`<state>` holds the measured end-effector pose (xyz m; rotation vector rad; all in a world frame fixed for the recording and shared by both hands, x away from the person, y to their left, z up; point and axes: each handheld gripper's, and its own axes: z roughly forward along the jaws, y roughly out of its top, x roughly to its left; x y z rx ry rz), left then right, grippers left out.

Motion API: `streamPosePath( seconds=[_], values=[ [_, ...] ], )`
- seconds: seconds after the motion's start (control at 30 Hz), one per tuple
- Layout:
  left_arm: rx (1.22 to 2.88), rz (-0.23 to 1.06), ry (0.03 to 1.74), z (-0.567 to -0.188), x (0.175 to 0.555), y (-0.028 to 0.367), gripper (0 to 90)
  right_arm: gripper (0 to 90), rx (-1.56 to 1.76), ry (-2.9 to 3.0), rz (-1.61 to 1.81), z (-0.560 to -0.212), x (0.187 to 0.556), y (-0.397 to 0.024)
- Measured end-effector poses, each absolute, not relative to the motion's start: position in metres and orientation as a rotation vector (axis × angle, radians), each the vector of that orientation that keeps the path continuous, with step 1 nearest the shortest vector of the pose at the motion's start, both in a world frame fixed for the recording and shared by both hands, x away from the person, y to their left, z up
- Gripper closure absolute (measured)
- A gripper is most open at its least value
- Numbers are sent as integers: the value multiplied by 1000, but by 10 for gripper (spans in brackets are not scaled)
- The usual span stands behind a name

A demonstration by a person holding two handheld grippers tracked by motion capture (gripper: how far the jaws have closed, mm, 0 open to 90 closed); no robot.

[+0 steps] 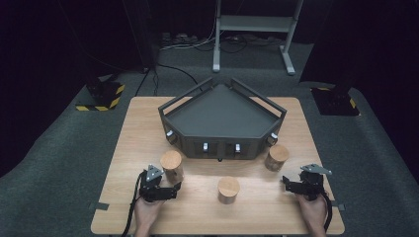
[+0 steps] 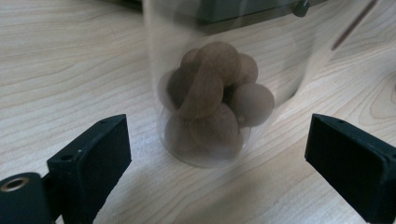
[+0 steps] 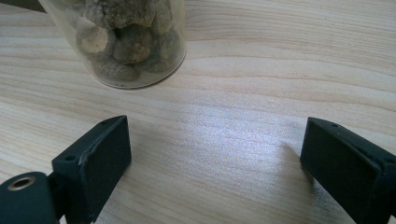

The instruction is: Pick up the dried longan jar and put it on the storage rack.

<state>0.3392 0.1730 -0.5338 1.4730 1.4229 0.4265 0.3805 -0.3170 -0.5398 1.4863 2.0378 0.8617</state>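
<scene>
Three clear jars with round wooden lids stand on the wooden table (image 1: 141, 128): a left jar (image 1: 171, 165), a middle jar (image 1: 228, 189) and a right jar (image 1: 276, 157). My left gripper (image 1: 174, 187) sits just in front of the left jar. In the left gripper view that jar (image 2: 210, 102) holds smooth brown balls and stands just beyond the open gripper (image 2: 217, 144), touching neither jaw. My right gripper (image 1: 286, 181) rests below the right jar. In the right gripper view that jar (image 3: 126, 42) holds rough knobbly pieces, off to the upper left of the open, empty gripper (image 3: 215, 144).
A dark five-sided tray (image 1: 222, 144) with raised rails stands at the back middle of the table, behind the jars. Bare tabletop lies between the middle jar and each hand. A metal stand (image 1: 252, 29) and cables are on the floor beyond the table.
</scene>
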Motion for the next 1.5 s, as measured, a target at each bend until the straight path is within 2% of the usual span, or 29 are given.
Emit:
streamPosePath(
  seconds=[0.7,1.5],
  values=[
    [1412,439,1394,-522,358,163,122,82,1486,2038,862,-540,381,-317],
    [1442,488,1395,-523,367,155,209,83,1486,2038,862,-540,380,-317]
  ],
)
